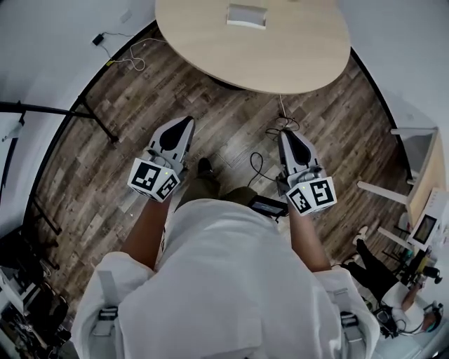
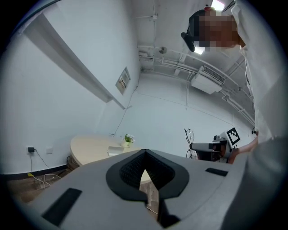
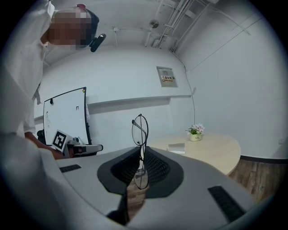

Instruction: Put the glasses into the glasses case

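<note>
The thin wire-framed glasses (image 3: 140, 130) stand upright in my right gripper (image 3: 140, 150), which is shut on them; one lens rises above the jaws and the other sits between them. In the head view the glasses (image 1: 283, 125) poke out of the right gripper (image 1: 284, 133) over the wooden floor. My left gripper (image 1: 184, 123) is held level beside it, shut with nothing in it (image 2: 144, 152). The white glasses case (image 1: 247, 14) lies on the round beige table (image 1: 295, 56) ahead, well out of reach of both grippers. The case (image 3: 176, 147) looks closed.
A small flower pot (image 3: 195, 132) stands by the case. Cables (image 1: 133, 56) trail on the floor at left, and another cable (image 1: 259, 165) lies near my feet. A black stand (image 1: 91, 112) is at left. A whiteboard (image 3: 65, 114) stands behind. Another person (image 1: 393, 294) sits at lower right.
</note>
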The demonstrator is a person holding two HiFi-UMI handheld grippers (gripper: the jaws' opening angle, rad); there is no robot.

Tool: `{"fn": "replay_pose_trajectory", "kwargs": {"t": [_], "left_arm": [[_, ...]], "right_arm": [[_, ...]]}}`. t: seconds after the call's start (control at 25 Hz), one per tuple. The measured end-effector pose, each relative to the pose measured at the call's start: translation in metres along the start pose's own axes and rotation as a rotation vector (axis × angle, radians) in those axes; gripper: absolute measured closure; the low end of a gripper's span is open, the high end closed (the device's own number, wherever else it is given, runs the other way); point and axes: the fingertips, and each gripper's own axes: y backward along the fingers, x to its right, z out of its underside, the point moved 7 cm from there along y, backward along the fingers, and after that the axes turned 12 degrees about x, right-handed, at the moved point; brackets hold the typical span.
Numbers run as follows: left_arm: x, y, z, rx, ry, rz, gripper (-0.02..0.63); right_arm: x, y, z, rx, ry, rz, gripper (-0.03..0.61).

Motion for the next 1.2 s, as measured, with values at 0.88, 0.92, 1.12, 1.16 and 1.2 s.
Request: {"fn": "replay_pose_trajectory", "kwargs": {"t": [0.88, 0.92, 1.12, 1.16, 1.2], "left_arm": [[-0.086, -0.175, -0.013, -0.043, -0.068, 0.029, 0.600], [-0.090, -0.187, -0.012, -0.056, -0.069, 0.025, 0.600], [-0.098, -0.245, -0.025, -0.083, -0.091, 0.019, 0.600], [-0.100, -0.255, -0.029, -0.086, -0.099, 0.013, 0.600], [-0.102, -0.263, -0.031, -0.089, -0.106, 0.007, 0.600]], "right_arm": [[0.118, -0.155, -0.008, 0.073, -0.046, 0.000, 0.535], [0.128, -0.164, -0.008, 0.075, -0.049, -0.005, 0.535], [0.181, -0.206, -0.010, 0.078, -0.081, -0.024, 0.535], [0.189, -0.214, -0.011, 0.079, -0.089, -0.029, 0.535], [0.196, -0.221, -0.011, 0.081, -0.095, -0.037, 0.534]]}}
